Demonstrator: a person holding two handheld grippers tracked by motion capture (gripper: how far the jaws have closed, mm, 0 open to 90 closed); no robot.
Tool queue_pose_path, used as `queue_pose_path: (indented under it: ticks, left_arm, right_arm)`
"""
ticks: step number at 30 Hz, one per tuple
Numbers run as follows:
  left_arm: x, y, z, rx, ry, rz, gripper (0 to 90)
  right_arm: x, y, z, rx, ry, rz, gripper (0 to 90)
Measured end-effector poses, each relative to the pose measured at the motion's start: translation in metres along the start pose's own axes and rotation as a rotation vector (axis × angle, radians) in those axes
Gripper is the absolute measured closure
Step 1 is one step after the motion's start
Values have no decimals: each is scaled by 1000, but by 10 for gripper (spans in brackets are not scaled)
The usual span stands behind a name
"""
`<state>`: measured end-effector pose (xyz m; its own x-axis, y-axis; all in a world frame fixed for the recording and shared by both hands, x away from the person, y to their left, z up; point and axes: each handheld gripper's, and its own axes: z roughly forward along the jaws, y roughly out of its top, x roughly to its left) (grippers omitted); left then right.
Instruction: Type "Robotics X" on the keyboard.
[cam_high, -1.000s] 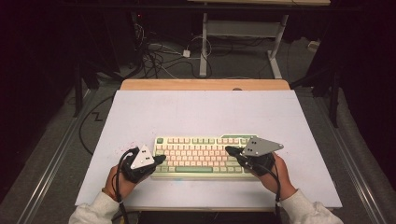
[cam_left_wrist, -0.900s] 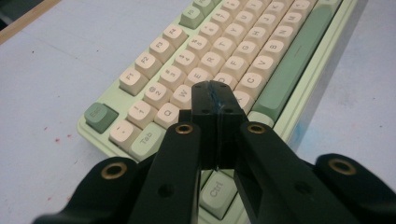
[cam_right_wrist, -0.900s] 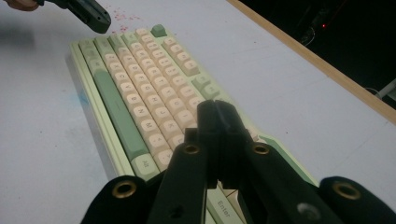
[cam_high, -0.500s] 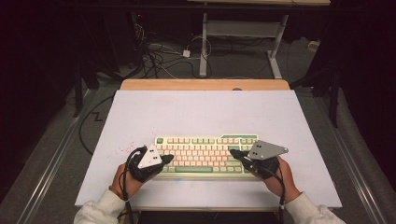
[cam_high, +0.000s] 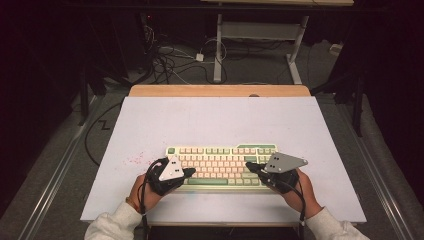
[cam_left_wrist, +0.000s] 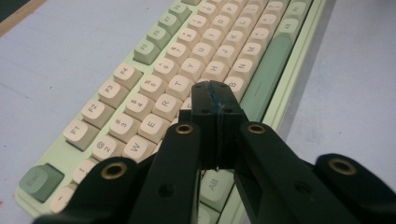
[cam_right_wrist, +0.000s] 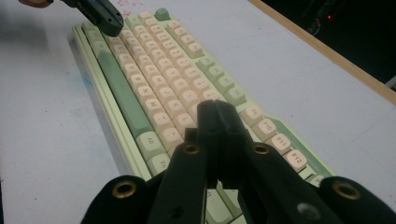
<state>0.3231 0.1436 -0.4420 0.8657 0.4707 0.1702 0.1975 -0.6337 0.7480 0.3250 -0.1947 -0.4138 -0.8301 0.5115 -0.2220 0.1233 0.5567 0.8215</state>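
Green keyboard (cam_high: 222, 165) under both closed tools

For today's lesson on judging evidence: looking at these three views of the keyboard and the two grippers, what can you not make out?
- Left gripper view: the closed left gripper covers the keys beneath its tips on the keyboard; contact is unclear.
- Right gripper view: the right gripper hides keys likewise.
- High view: key legends too small.

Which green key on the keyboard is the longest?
The space bar in the front row of the keyboard: it is one long green strip, while Esc and the other green keys are short.
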Motion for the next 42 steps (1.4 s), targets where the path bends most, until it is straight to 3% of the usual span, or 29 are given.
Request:
queue_pose_path:
  ticks: [13,30,42]
  left_arm:
    - [-2,1,13,38,-22,11,876]
    - [0,1,23,77,-15,25,877]
    - [1,1,24,77,-14,23,876]
  right_arm:
    - [1,-1,3,12,10,-4,900]
    - [2,-1,4,18,23,-12,900]
    - [3,-1,4,19,25,-12,900]
